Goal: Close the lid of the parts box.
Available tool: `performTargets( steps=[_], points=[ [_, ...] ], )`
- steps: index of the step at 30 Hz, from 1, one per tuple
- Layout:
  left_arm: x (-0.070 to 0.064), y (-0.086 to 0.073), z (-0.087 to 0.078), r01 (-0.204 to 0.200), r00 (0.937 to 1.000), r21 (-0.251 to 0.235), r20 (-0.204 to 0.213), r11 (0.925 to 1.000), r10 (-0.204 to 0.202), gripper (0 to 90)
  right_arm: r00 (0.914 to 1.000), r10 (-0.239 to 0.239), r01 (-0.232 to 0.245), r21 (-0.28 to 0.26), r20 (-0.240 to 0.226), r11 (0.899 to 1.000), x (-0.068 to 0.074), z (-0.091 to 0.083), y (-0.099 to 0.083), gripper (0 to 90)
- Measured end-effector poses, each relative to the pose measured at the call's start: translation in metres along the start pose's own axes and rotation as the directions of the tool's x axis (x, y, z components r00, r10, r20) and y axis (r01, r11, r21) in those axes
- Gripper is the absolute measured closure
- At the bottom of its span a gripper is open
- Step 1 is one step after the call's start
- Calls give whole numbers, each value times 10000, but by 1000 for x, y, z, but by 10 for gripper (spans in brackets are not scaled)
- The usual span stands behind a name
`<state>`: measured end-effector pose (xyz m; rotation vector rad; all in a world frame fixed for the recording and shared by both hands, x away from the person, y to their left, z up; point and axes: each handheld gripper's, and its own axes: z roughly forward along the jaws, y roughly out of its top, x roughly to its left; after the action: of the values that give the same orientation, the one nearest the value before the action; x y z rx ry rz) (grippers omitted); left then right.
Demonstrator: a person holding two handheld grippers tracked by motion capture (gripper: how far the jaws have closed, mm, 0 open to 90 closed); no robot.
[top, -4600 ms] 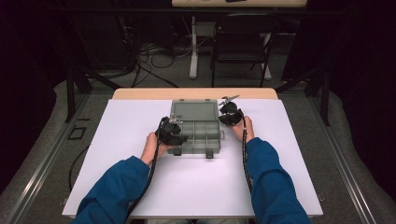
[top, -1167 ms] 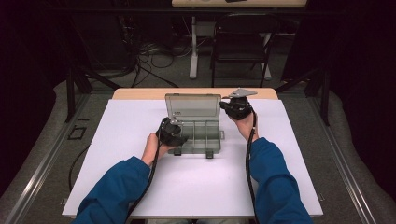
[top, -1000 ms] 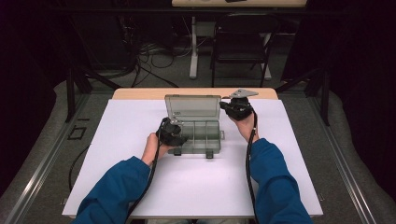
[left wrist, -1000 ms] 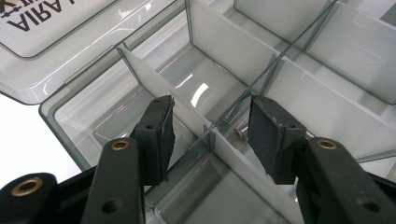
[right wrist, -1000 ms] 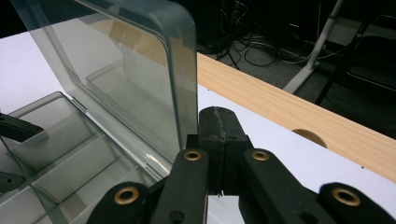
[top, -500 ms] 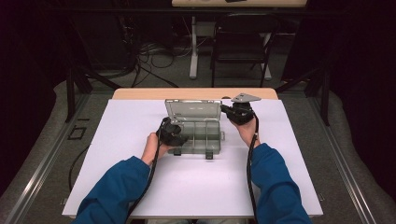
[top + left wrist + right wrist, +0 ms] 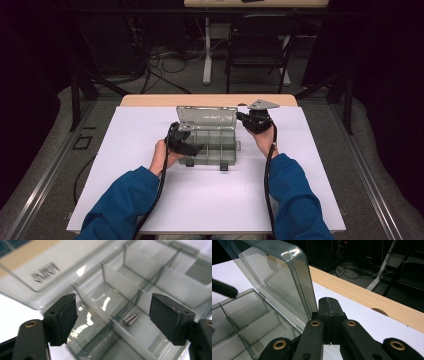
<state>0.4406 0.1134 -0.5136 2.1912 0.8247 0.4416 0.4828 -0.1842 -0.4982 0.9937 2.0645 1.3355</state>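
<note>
Both grippers tend the organizer box (image 7: 212, 145) at frame centre: my left gripper (image 7: 112, 317), jaws wide, straddles it for steadiness, while my right gripper (image 7: 329, 315), jaws closed empty, props its lid (image 7: 277, 277) upright.

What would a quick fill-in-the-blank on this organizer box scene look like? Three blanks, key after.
1. The lid of the clear organizer box stands ____.
2. The jaws of the left gripper are ____, on either side of the box's dividers.
3. One compartment holds two small ____, between the left gripper's jaws.

Missing words: open; open; screws
</note>
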Motion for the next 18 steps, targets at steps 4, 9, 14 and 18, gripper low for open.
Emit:
performTargets(
  steps=[4,9,14,18],
  points=[
    [9,3,-17,266,9995,-535,-143,9982,-274,145,10000,-32,32,23,-30,10000,0,-1,1,900],
    [26,6,-32,654,9966,-989,-442,9929,-700,89,10000,-57,57,21,-7,10000,1,-2,2,900],
    [42,15,-43,742,9920,-1463,-901,9865,-880,163,9999,-138,138,3,14,9999,2,-3,3,900],
    [56,24,-50,904,9933,-2020,-522,9752,-1029,300,9998,-166,166,-14,73,9999,2,-4,5,900]
  ],
)
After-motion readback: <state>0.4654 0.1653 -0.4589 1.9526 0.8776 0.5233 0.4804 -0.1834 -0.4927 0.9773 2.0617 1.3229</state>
